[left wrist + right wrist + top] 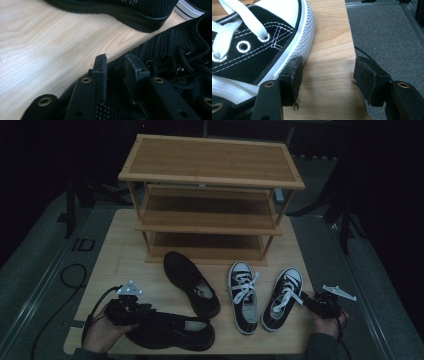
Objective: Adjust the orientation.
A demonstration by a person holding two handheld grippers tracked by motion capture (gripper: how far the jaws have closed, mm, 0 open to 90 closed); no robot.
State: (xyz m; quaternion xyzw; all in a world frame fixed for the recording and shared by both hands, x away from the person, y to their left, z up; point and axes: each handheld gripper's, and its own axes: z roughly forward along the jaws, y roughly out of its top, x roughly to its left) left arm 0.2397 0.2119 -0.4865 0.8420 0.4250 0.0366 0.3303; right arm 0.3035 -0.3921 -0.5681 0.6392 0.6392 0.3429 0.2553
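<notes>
A black knit lace-up shoe (170,332) lies on its side at the table's front left. My left gripper (139,314) is at its open end. In the left gripper view the jaws (115,65) stand close together with the shoe's side wall (175,50) pinched between them, one jaw outside and one inside by the laces. The second black shoe (192,282) lies just behind (125,10). Two black-and-white sneakers (244,297) (282,297) stand to the right. My right gripper (306,299) is open (327,72) beside the right sneaker's white toe rim (307,30), with bare table between its jaws.
A three-shelf wooden rack (210,165) stands at the back of the light wooden table (125,250), its shelves bare. The table's right edge (350,37) runs close to my right gripper, with grey carpet (387,30) beyond. A black cable (70,275) loops on the floor at the left.
</notes>
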